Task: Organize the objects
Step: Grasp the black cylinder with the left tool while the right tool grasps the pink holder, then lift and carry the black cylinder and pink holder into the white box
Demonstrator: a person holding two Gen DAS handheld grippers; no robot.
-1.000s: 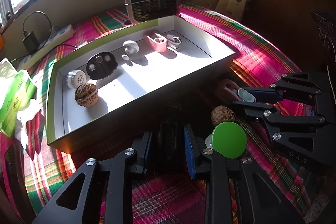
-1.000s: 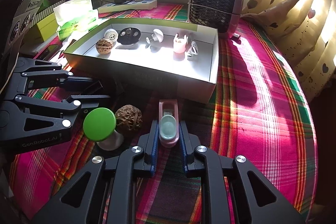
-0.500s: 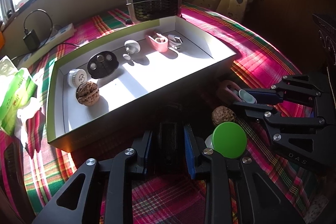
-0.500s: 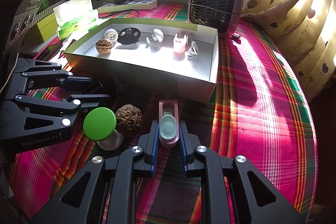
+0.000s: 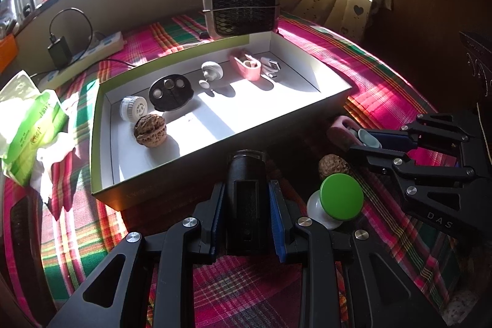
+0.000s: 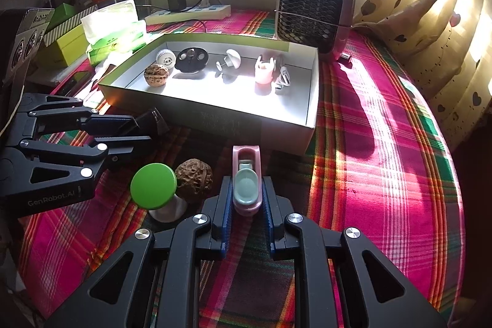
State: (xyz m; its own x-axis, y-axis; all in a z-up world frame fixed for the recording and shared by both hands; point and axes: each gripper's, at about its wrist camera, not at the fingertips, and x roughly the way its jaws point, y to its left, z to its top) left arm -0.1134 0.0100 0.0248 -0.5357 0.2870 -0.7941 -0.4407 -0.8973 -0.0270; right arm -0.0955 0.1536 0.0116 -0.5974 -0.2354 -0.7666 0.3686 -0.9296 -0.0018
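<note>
right gripper [image 6: 246,205] pinching pink clip [image 6: 247,174], long axis toward box [image 6: 310,112] near wall, just beyond | left gripper [image 5: 246,217] clamps black device [image 5: 246,189] by same wall | both equally near

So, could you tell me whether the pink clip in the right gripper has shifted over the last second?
No. The pink clip sits just as far before the white box, clamped in the right gripper.

A walnut [image 6: 156,75], a round case [image 6: 191,60] and a clip [image 6: 265,70] are being kept in the box [image 6: 252,125], while another walnut [image 6: 194,179] is lying before it, beside the mushroom-shaped knob [image 6: 153,186].
</note>
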